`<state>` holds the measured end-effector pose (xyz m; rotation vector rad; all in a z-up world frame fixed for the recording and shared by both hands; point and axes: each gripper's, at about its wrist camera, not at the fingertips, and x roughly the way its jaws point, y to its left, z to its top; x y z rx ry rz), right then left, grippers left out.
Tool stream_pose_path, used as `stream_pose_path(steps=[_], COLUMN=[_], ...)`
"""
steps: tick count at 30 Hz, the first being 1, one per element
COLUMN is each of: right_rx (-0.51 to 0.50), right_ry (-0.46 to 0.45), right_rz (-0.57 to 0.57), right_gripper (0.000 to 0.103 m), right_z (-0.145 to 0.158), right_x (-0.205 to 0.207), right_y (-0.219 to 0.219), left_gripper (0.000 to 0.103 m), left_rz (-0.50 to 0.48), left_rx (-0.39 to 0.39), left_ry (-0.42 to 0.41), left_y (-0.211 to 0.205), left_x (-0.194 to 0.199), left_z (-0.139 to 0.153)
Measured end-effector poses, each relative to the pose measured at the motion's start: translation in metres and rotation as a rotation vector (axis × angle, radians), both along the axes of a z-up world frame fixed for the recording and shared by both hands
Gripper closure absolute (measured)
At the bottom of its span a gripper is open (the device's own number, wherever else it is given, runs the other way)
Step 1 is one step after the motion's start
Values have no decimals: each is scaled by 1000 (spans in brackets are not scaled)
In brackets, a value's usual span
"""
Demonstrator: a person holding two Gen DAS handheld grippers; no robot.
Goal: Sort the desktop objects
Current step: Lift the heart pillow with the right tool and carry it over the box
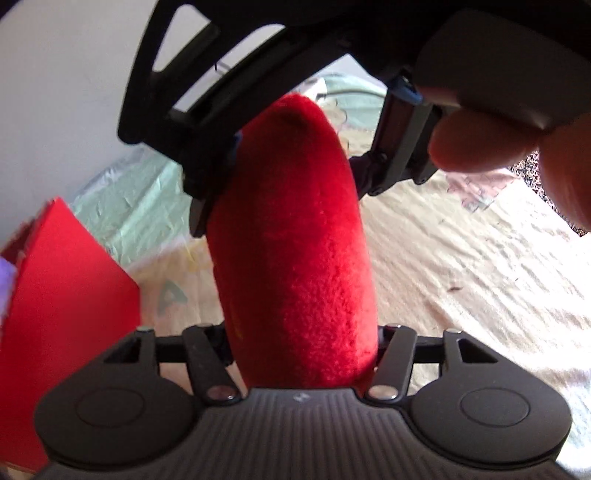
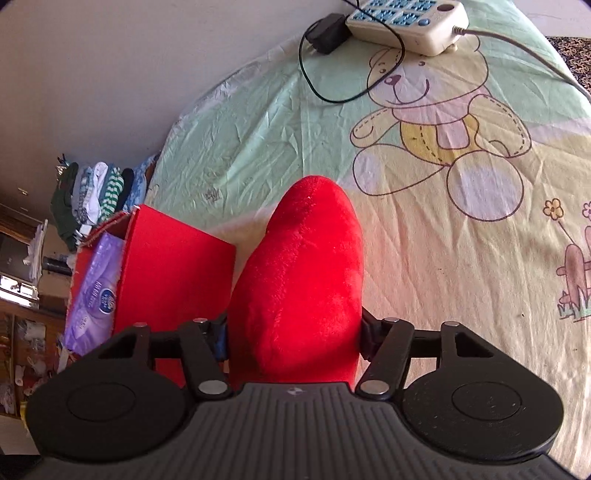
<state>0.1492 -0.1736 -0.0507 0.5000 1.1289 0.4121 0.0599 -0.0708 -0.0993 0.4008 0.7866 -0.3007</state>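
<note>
A long red plush toy [image 1: 295, 240] is held at both ends. My left gripper [image 1: 303, 354] is shut on its near end. My right gripper [image 1: 288, 173] shows at the top of the left wrist view, clamped on the toy's far end, with the person's hand behind it. In the right wrist view my right gripper [image 2: 295, 332] is shut on the red plush toy [image 2: 306, 273], which hangs above the cloth. A red box [image 2: 166, 266] stands just left of the toy; it also shows in the left wrist view [image 1: 66, 302].
A purple tissue pack [image 2: 96, 291] lies inside the red box. A cartoon bear tablecloth [image 2: 436, 122] covers the table. A white power strip [image 2: 406, 22] with a black adapter [image 2: 328, 33] and cables sits at the far edge. Folded clothes [image 2: 92, 195] are stacked beyond the table's left edge.
</note>
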Motion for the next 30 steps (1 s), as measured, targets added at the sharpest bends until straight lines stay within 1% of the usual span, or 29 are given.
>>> stream_pose_path(steps=[2, 5, 9, 12, 15, 18, 19, 22, 25, 26, 28, 30], right_rx=[4, 4, 11, 39, 52, 53, 48, -2, -60, -72, -113, -159], right_ry=[-61, -185, -348, -441, -508, -521, -516, -497, -435, -412, -373, -284], right_rz=[-9, -2, 54, 112, 168, 195, 194, 190, 192, 196, 215, 229], right_gripper=[40, 40, 39, 39, 39, 39, 39, 39, 39, 39, 39, 39], right_z=[19, 55, 100, 122, 134, 131, 127, 115, 101, 97, 95, 93], right_x=[-13, -33, -51, -57, -60, -53, -50, -46, -42, -41, -39, -32], right_y=[-3, 1, 23, 52, 86, 121, 130, 159, 180, 186, 196, 202], left_gripper=[43, 43, 42, 41, 40, 38, 36, 36, 31, 30, 30, 31], left_rz=[-1, 8, 70, 138, 193, 231, 233, 224, 187, 174, 151, 121], left_rx=[-11, -29, -69, -74, -60, -43, -40, -40, -109, -127, -169, -200], left_ry=[-49, -128, -212, -275, -307, -308, -296, -249, -202, -180, -122, -77], left_y=[0, 4, 31, 61, 93, 123, 131, 152, 171, 175, 184, 191], left_x=[-8, -20, -30, -36, -36, -29, -25, -16, -18, -18, -16, -17], left_z=[19, 49, 88, 108, 112, 107, 103, 89, 83, 83, 82, 81])
